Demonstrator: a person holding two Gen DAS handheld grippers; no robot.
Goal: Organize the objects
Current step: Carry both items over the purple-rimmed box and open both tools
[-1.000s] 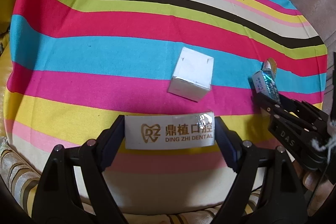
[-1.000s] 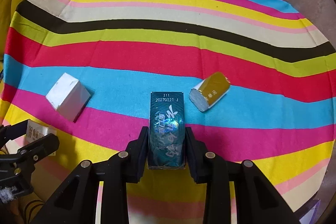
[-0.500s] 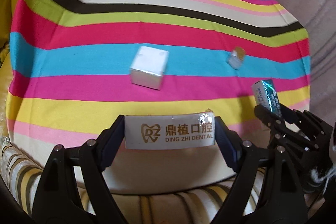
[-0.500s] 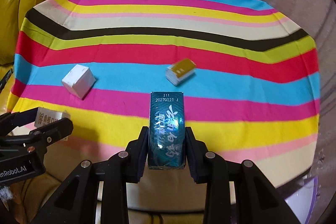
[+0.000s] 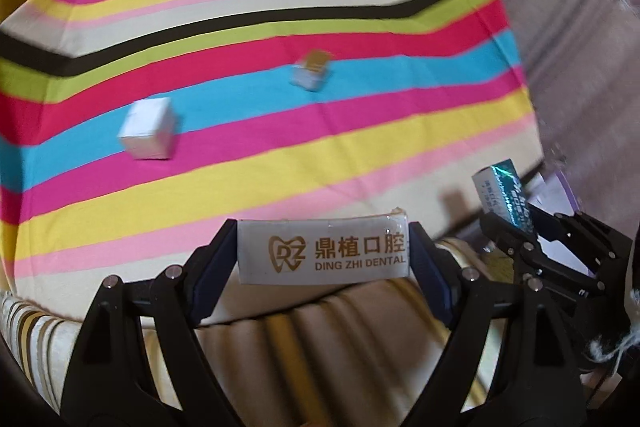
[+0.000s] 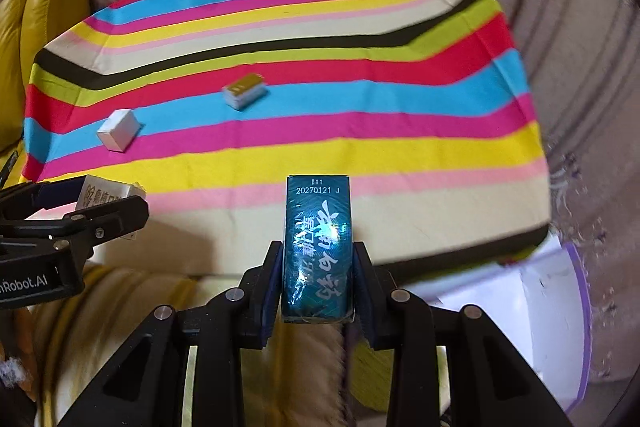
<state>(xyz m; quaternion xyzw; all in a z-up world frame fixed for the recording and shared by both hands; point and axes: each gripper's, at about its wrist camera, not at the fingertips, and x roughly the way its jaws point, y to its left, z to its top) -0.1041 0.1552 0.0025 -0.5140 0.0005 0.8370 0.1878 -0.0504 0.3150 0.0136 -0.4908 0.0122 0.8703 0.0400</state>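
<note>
The left gripper (image 5: 323,259) is clamped on a white box with gold print "DING ZHI DENTAL" (image 5: 323,251); the box lies crosswise between the two pads and touches both. The right gripper (image 6: 318,279) is closed tight on a dark teal box (image 6: 318,247) that stands lengthwise between its fingers, with a printed date code at its far end. In the left wrist view the same teal box (image 5: 502,193) shows at the right side, held up by the right gripper (image 5: 516,227). In the right wrist view the left gripper (image 6: 104,207) with its white box (image 6: 102,195) shows at the left side.

Both grippers are held above the near edge of the striped cloth (image 6: 360,147), over the cream band. Further out on the cloth, a plain white cube box (image 5: 148,129) rests on the blue and pink stripes, toward the left edge. A smaller box with a gold top and white side (image 5: 312,73) lies tilted near the middle of the cloth, on the blue and red stripes, well apart from the cube. Beyond the right near corner of the cloth there is a white and purple container (image 6: 552,307). A yellow cushion (image 6: 44,7) is beside the left far corner.
</note>
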